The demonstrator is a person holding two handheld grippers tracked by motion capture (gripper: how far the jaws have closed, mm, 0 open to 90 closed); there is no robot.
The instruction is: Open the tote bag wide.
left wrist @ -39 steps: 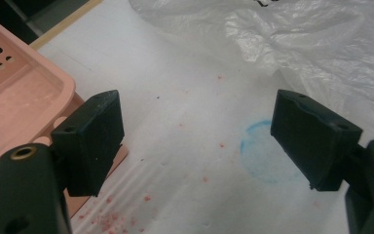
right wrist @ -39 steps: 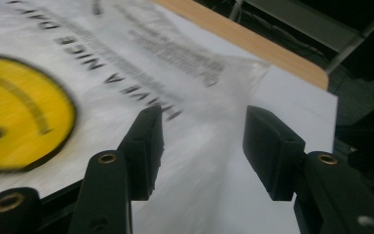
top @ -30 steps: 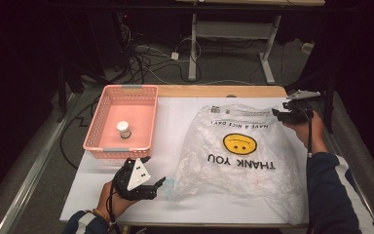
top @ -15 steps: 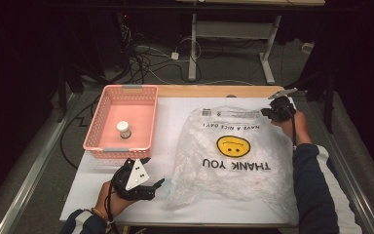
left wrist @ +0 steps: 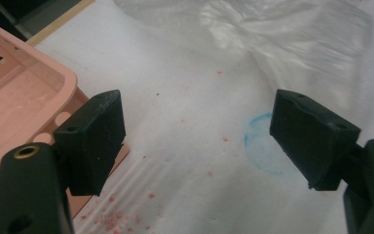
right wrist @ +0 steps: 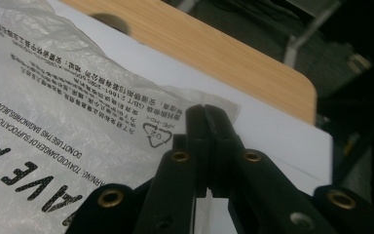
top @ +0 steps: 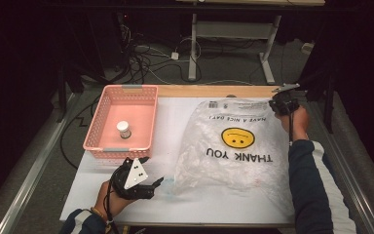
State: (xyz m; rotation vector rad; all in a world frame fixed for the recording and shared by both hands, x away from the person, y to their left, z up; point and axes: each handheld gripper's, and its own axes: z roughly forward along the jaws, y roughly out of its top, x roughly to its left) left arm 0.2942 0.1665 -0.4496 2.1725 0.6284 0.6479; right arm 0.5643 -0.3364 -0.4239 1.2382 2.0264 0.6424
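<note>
So there's a big clear plastic bag [top: 238, 146] with a smiley and THANK YOU printed on it, spread flat over the right half of the white bench [top: 185, 117]. The right claw [top: 278, 104] is up at the bag's far right corner, and in the right gripper view its jaws are pressed together right at the corner's edge by the recycling mark; looks to me like it's pinching the plastic, though the film between the jaws is hard to make out. The left claw [top: 159, 182] sits near the bag's near left corner with its jaws spread wide and nothing in them, just bare bench and a faint blue ring stain [left wrist: 263, 144] between them. Off to the left is a pink basket [top: 102, 139] with a small white-capped bottle [top: 123, 129] standing inside, well apart from the bag. My guess is they're about to open or lift the bag, maybe to load the bottle. So one corner grabbed, the other not yet, bottle untouched. Early days.
</note>
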